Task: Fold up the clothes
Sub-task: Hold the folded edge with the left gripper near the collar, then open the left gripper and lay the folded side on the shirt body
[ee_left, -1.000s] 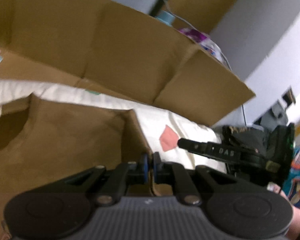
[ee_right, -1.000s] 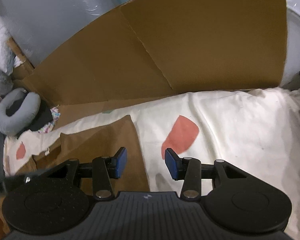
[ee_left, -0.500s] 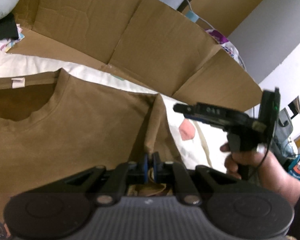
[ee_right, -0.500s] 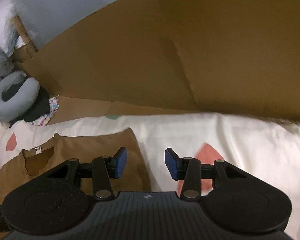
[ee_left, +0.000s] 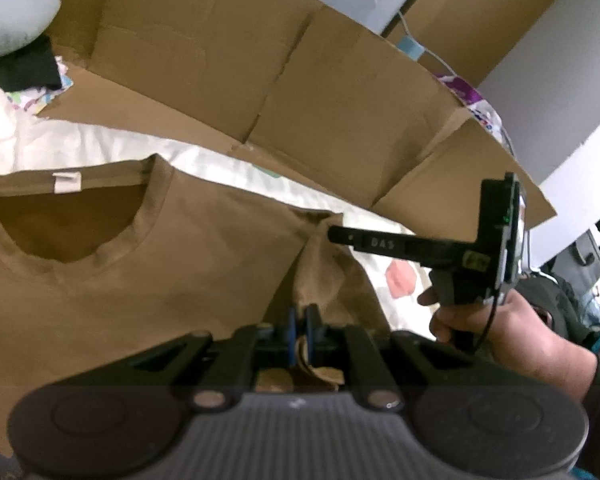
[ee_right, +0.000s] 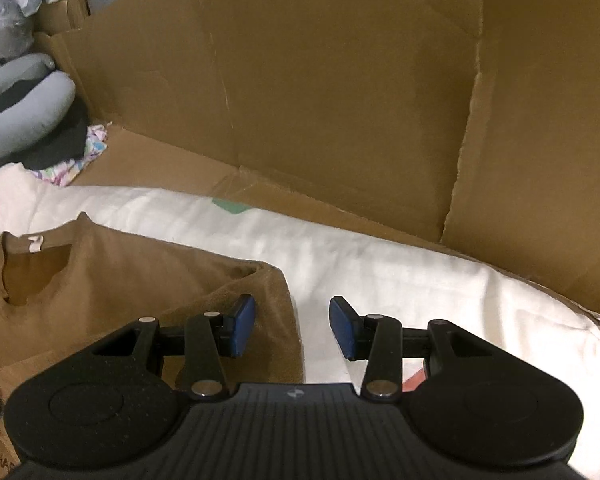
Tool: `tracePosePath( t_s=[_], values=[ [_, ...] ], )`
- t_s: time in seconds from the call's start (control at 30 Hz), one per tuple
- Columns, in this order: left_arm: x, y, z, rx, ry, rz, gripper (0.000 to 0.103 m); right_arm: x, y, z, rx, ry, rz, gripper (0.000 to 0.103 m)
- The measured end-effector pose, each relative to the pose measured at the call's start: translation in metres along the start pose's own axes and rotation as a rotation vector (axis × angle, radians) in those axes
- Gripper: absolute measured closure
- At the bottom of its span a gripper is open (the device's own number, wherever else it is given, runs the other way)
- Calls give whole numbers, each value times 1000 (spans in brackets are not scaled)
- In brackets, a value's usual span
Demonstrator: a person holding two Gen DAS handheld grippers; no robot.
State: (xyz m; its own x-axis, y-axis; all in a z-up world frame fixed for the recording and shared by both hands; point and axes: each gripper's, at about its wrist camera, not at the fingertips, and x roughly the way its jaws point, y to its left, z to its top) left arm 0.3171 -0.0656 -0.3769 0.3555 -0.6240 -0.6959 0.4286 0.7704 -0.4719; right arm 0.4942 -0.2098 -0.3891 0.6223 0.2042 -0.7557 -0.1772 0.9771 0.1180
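The left gripper (ee_left: 299,330) pinched a fold of the shirt (ee_left: 148,280), its hem cut off; the right gripper (ee_right: 292,326) stood spread, empty.

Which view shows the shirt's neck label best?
Left wrist: the white label sits large and flat-on at the back of the collar of the shirt. The right wrist view shows it small near the left edge.

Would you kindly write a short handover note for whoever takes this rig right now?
Left hand-held gripper: shut on a bunched fold of the brown T-shirt at its sleeve side.
Right hand-held gripper: open, empty, above the shirt's sleeve edge.
Shirt lies front up on the white sheet, collar toward the cardboard.
Done: one sleeve pinched.
Left: all folding, probably starting with that sleeve.
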Motion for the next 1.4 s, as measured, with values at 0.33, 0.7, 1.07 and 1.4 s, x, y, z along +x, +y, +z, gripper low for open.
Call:
tracePosePath(
  t_s=[0.33,0.7,1.07,1.4],
  values=[
    [9,12,2,-18,8,29,99,14,-3,6,-4,26,-43,56],
    [27,41,4,-90,31,85,100,33,4,15,-31,66,-74,57],
    [35,69,-6,-185,21,63,94,22,-3,23,-14,86,-39,56],
    [32,68,-4,-130,-16,56,61,-30,-8,7,-49,37,54,55]
  ],
)
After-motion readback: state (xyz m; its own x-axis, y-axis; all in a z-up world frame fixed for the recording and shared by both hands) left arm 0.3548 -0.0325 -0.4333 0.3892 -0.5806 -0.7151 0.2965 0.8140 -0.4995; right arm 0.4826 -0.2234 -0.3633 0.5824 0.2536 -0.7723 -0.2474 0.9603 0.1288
